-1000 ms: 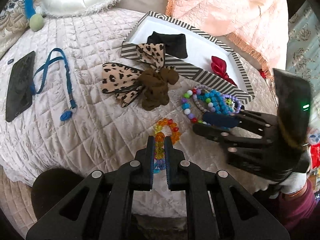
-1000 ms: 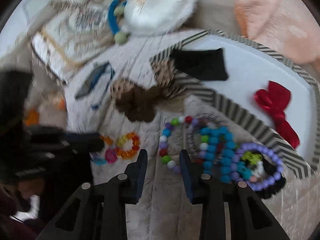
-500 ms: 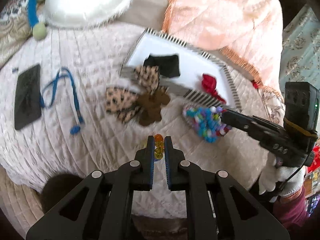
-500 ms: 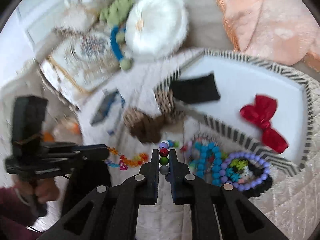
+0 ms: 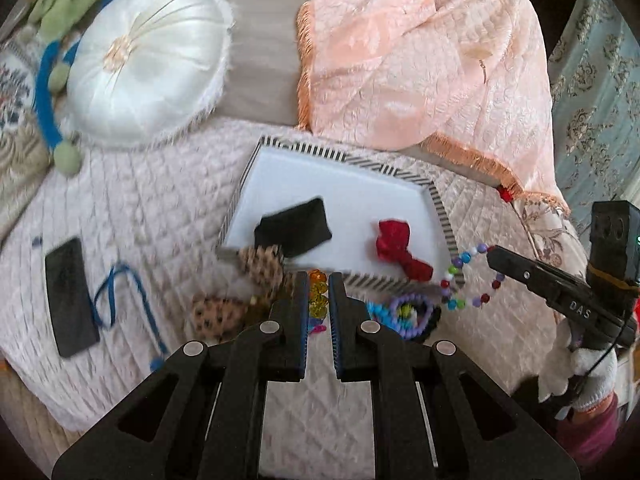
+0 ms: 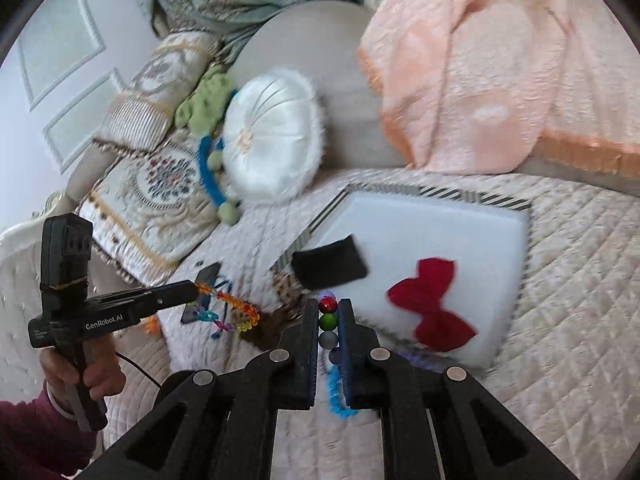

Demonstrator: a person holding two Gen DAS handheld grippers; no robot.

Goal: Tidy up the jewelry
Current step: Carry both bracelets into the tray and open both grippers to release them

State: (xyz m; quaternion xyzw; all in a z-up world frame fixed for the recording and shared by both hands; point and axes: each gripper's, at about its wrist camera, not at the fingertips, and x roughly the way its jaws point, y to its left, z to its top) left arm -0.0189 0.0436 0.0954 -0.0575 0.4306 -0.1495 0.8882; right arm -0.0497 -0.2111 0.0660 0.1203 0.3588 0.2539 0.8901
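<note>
Your left hand-held gripper [image 5: 318, 300] is clamped on the orange bead bracelet [image 6: 236, 308]; your right hand-held gripper [image 6: 329, 332] pinches the multicolor bead bracelet [image 5: 472, 276]. Both dangle above the bed [image 5: 160, 208], probably headed for the striped tray [image 5: 438, 204].

right tool [image 6: 329, 322] closed on multicolour bracelet [image 5: 472, 276] | both bracelets lifted
</note>
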